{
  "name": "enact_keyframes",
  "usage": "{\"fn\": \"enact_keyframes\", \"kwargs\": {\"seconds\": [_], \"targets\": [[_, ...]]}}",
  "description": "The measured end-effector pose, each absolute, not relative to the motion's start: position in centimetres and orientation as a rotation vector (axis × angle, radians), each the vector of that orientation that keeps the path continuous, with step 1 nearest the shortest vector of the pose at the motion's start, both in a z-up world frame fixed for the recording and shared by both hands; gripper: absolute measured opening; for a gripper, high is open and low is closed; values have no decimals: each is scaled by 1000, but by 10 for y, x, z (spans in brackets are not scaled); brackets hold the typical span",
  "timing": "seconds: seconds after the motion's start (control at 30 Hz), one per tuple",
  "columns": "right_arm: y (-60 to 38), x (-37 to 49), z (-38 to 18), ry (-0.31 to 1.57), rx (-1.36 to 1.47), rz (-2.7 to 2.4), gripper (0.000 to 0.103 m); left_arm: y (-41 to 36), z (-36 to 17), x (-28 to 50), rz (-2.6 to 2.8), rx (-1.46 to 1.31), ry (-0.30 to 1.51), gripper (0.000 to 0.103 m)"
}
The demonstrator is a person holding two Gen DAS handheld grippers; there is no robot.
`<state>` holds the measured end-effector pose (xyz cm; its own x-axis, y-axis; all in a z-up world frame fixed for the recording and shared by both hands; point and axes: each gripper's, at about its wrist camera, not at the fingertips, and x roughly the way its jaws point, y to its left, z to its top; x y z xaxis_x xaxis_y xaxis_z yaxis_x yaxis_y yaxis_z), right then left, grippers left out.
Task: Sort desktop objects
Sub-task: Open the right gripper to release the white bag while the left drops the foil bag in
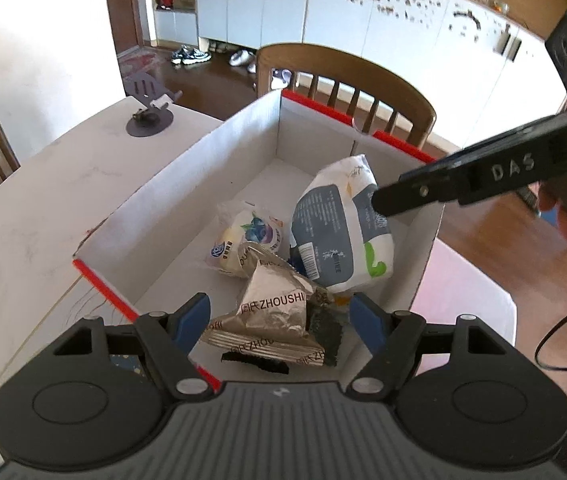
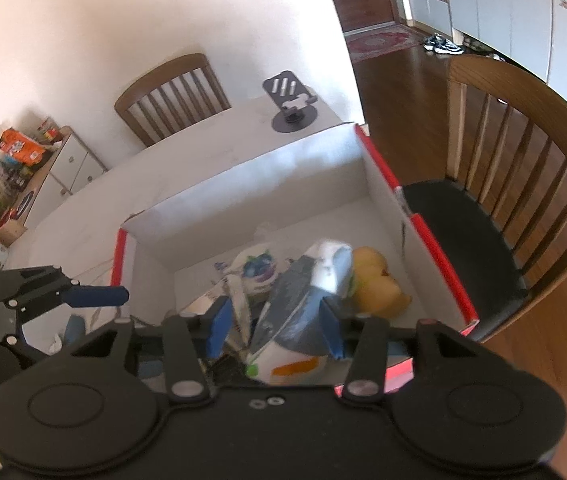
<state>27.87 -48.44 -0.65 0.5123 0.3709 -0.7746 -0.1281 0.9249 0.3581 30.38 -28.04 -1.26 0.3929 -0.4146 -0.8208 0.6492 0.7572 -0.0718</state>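
The left hand-held gripper [image 1: 279,316] hangs released, its blue pads apart above a crinkled silver foil snack packet [image 1: 271,320] lying in the white cardboard box with red rim [image 1: 203,184] on the pale tabletop [image 1: 23,220]. At one o'clock from it lies a white-and-grey plastic bag [image 1: 339,232]. The right hand-held gripper [image 2: 275,324] is released too, that bag [image 2: 307,292] loose between its pads.

Box [image 1: 211,168] sitting on table [image 1: 23,208]; packets [image 1: 271,320] lying inside; stand [image 1: 149,120] far left; chair [image 1: 347,76] behind.
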Motion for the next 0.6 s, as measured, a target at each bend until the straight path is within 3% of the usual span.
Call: {"fn": "enact_keyframes", "kwargs": {"seconds": [0.47,0.6], "targets": [[-432,255,7,980,194,337,49,-214,7,263,-622,115,859,76],[-411,247,9,973,164,340,50,-193,8,252,-604,86,842,82]]}}
